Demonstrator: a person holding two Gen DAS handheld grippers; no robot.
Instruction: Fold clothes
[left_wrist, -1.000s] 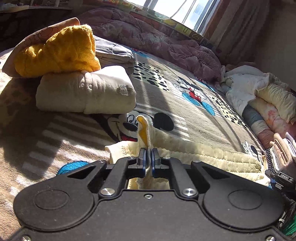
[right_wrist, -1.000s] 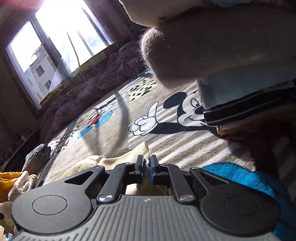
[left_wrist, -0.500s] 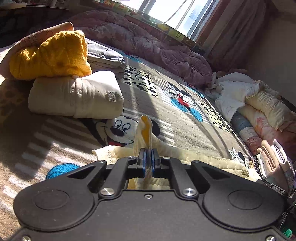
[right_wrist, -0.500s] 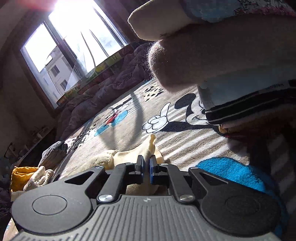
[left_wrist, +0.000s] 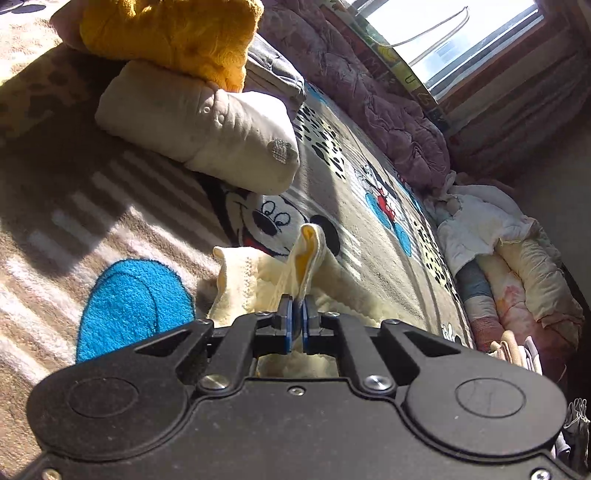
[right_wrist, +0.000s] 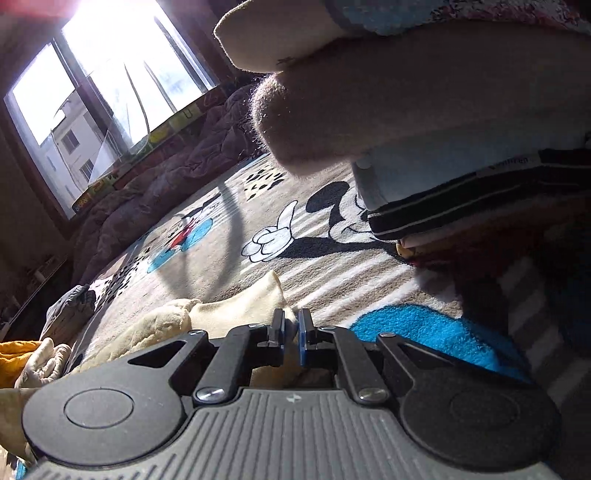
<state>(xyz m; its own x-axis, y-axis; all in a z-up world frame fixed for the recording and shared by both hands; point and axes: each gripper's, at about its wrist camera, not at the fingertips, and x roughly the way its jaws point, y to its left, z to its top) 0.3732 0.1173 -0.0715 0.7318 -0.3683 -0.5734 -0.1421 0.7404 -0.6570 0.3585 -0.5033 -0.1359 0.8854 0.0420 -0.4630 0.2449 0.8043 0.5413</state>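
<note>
Since a second ago my left gripper (left_wrist: 295, 314) has rolled and sunk a little, so the blanket (left_wrist: 44, 236) now tilts across its view and the folded pile at the far left sits higher in frame. My right gripper (right_wrist: 291, 334) has hardly shifted, but its jaws, which stood a bit apart then, have come together.

Both sets of fingers are now pinched on the garment (left_wrist: 258, 273), a pale yellow knit lying low on the blanket just ahead of me. On the left, a narrow flap stands up between the blue pads, its brighter yellow lining showing. On the right, the pads close on another edge of the same cloth (right_wrist: 236, 310), which trails away to the left in soft bunches.

I judge it light and limp: it sags and wrinkles wherever I am not holding it, and the scalloped edge flops over. Nothing in it is stiff enough to keep a line unaided, so the fold will only be as straight as the stretch between my two grips. It looks fuzzy rather than slick, so a thin pinch should hold, though a single layer could slide out under a sharp tug. Best hold is at hems or corners, well apart, taking both layers. The cream bundle (left_wrist: 199, 125) and orange knit (left_wrist: 166, 33) on it lie beyond, clear of my work.
</note>
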